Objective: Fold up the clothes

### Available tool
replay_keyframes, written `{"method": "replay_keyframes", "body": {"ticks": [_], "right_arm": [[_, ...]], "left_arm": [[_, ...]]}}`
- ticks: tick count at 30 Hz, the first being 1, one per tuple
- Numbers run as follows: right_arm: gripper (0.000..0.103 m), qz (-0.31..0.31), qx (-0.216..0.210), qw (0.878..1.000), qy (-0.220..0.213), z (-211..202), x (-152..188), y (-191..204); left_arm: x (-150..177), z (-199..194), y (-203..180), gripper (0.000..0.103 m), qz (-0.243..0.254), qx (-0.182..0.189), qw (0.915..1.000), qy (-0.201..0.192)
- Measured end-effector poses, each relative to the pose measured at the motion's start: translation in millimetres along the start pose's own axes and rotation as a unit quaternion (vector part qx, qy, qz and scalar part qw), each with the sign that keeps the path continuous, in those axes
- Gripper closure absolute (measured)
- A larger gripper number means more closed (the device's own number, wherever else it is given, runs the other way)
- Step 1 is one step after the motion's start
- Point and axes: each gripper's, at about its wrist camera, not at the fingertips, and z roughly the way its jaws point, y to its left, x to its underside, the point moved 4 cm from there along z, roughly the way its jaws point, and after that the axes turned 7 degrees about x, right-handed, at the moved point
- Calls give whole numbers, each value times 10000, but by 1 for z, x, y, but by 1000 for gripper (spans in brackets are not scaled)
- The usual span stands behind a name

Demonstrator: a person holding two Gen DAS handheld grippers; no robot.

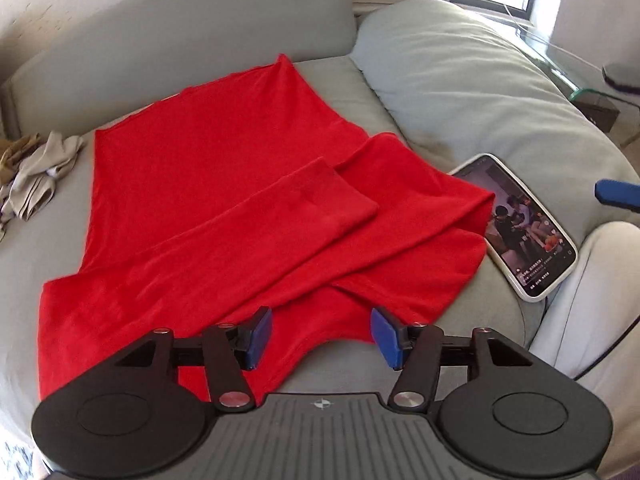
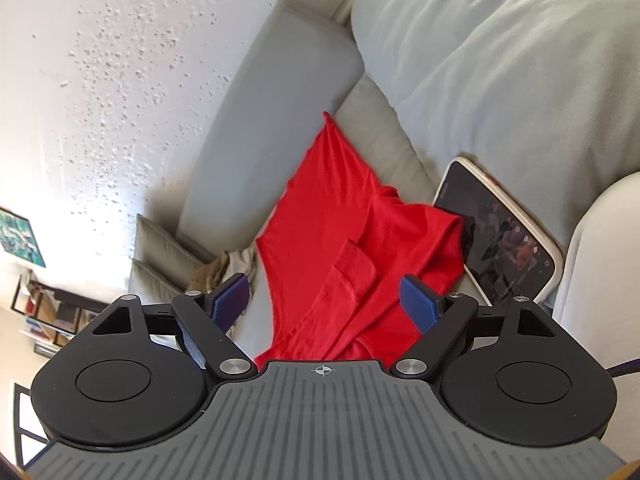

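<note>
A red long-sleeved shirt (image 1: pixel 208 184) lies spread on the grey sofa seat (image 1: pixel 360 80), both sleeves folded across its body. My left gripper (image 1: pixel 322 334) hangs over the shirt's near edge, its blue pads apart with nothing pressed between them. In the right wrist view the same red shirt (image 2: pixel 340 216) runs away from me, a sleeve cuff lying on top. My right gripper (image 2: pixel 324 300) stands open above it, holding nothing. Its blue tip (image 1: pixel 616 194) shows at the right edge of the left wrist view.
A phone (image 1: pixel 520 224) with a lit screen lies right of the shirt, touching its edge; phone (image 2: pixel 504 240). Crumpled beige garments (image 1: pixel 36 172) sit at the seat's left. Large cushions (image 1: pixel 480 92) rise behind and to the right. A glass table (image 1: pixel 560 64) stands beyond.
</note>
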Motion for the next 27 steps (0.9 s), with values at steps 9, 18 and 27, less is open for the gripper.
{"method": "replay_keyframes", "body": {"ticks": [9,18,27], "right_arm": [[30,-1229,909,9881,195,64,17,21],[53,-1890,1532,9670,753,178,14,24],[78,-1516,1588,9686,1164,211,11,16]], "left_arm": [[15,-21,84,45,-1563,-701,9847,-328],[20,-20,102,45,-1897,-726,9785,-357],[28,-9,109,45,-2019,-749,9764,-192]]}}
